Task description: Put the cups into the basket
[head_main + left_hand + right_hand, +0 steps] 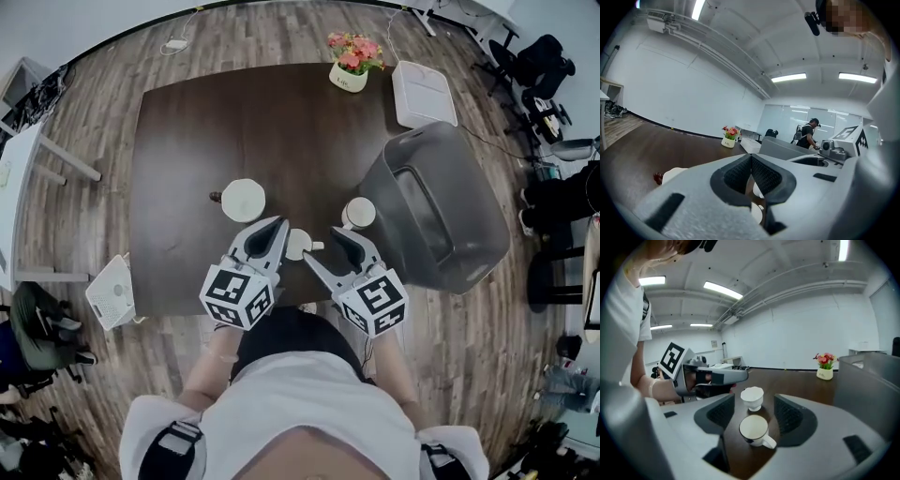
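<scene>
White mug between the parted jaws of the right hand-held gripper (753,412)

The mug (753,430) stands upright on the dark table (797,380), touching neither pad, with its handle pointing to about 4 o'clock. Just beyond it, at 12 o'clock, stands a white fluted cup (752,397). From 10 o'clock the left hand-held gripper (740,374) reaches in, its marker cube (671,359) above a bare forearm (656,387). A small pot of flowers (825,367) sits far back at 2 o'clock, and the grey basket (869,380) fills the edge at 3 o'clock.
</scene>
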Tool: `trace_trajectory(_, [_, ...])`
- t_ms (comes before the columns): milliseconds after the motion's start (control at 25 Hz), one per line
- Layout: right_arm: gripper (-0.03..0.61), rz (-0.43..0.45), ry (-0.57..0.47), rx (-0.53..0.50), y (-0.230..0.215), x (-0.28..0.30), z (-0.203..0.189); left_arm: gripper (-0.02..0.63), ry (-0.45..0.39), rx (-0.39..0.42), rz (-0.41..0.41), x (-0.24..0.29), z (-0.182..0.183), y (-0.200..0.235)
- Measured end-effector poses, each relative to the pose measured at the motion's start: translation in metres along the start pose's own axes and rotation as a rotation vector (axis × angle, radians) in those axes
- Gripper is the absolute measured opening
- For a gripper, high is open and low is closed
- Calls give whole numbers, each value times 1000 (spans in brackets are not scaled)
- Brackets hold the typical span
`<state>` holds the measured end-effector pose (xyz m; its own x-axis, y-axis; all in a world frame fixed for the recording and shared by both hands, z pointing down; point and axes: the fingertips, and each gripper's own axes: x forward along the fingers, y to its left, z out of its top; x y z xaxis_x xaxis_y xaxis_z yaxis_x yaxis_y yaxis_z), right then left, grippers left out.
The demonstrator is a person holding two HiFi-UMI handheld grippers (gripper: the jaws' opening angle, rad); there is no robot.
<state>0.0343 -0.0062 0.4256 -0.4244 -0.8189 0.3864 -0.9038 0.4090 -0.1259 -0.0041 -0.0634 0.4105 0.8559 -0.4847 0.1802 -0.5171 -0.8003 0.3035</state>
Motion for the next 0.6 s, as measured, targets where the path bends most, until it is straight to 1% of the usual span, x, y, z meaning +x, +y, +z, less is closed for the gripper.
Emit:
trace_trajectory(120, [347, 74, 142, -76, 3, 19, -16, 9, 28, 2, -8, 7, 2, 9])
trace_trajectory(160, [377, 105, 186, -98, 6, 23, -23, 9, 35, -4, -11, 8, 1, 12])
trace_trajectory(200, [392, 135, 229, -117, 8, 28, -30, 9, 45, -10, -16, 9, -1, 14])
trace_trajectory(280, [403, 176, 319, -167, 10, 36, -44, 9, 66, -1, -34, 12, -6, 15])
trace_trajectory(360, [405, 192, 419, -246, 9, 44, -59, 9, 86, 45, -50, 14, -13, 15])
trace_trajectory(440, [405, 217, 516, -322, 8, 52, -73, 9, 101, 80, -45, 15, -20, 21])
trace_trajectory(520, [405, 239, 599, -385, 8, 61, -90, 9, 114, 63, -30, 14, -29, 30])
trace_trajectory(600, [405, 249, 666, -438, 7, 70, -104, 9, 129, 13, -20, 11, -40, 38])
